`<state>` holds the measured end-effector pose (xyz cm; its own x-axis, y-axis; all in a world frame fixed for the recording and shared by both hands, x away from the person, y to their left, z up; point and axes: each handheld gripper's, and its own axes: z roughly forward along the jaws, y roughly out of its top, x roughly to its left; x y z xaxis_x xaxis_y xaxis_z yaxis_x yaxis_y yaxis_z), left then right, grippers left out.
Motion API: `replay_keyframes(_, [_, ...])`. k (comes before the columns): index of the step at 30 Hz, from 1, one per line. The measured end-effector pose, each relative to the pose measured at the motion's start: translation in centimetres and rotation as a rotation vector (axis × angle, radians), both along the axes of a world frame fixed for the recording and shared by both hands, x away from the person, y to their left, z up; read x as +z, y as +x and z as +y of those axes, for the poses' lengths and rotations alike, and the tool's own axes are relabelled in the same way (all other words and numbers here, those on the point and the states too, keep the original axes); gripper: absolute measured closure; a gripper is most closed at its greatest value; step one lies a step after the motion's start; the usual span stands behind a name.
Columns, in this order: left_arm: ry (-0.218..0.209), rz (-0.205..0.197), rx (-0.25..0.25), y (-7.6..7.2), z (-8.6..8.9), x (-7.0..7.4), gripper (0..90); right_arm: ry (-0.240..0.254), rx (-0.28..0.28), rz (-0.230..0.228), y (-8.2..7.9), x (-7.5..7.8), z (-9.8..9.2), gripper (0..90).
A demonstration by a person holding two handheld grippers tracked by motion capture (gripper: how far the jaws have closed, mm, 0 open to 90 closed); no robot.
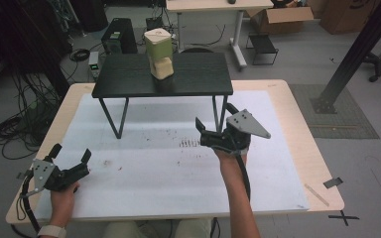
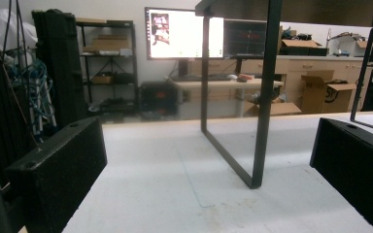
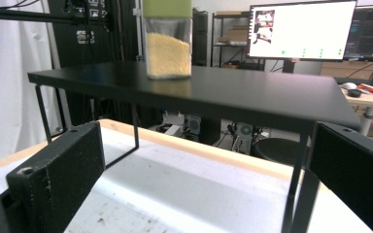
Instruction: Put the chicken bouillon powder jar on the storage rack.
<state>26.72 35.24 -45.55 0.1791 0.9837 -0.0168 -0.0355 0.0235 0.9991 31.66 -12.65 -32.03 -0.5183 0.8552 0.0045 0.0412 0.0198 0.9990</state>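
A clear container with a green lid (image 1: 159, 53) holds yellowish grains and stands upright on a low black shelf (image 1: 198, 74) at the back of the table. In the right gripper view the container (image 3: 167, 43) sits at the shelf's (image 3: 223, 92) far left end. My right gripper (image 1: 214, 115) is open and empty, just in front of the shelf's right front leg, jaws toward the shelf (image 3: 204, 165). My left gripper (image 1: 72, 151) rests low at the table's front left, open and empty. Its view looks along the white sheet at the shelf's left leg frame (image 2: 264, 97).
A white sheet (image 1: 154, 163) covers most of the wooden table (image 1: 297, 124). Cables (image 1: 25, 114) and a computer tower (image 1: 119, 37) lie on the floor at the left. A black slanted post (image 1: 352, 54) rises at the right. A desk and cardboard boxes (image 1: 283, 17) stand behind.
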Motion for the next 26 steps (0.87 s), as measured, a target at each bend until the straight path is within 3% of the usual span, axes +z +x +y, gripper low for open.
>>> replay_keyframes(11, [0.003,0.002,0.0,0.0,0.0,0.0,0.2,0.054,-0.08,-0.03,-1.4,-6.2,-2.0,0.0])
replay_keyframes(18, [0.007,0.004,0.0,0.0,-0.1,0.0,0.2,0.096,-0.142,0.006,-1.8,-11.0,-3.3,0.0])
replay_keyframes(23, [0.007,0.005,0.001,0.1,-0.1,0.0,0.2,0.072,-0.157,0.032,-1.8,-12.7,-3.4,0.0])
replay_keyframes(26, [0.007,0.005,0.001,0.1,-0.1,0.0,0.2,0.07,-0.16,0.03,-1.8,-12.7,-3.5,0.0])
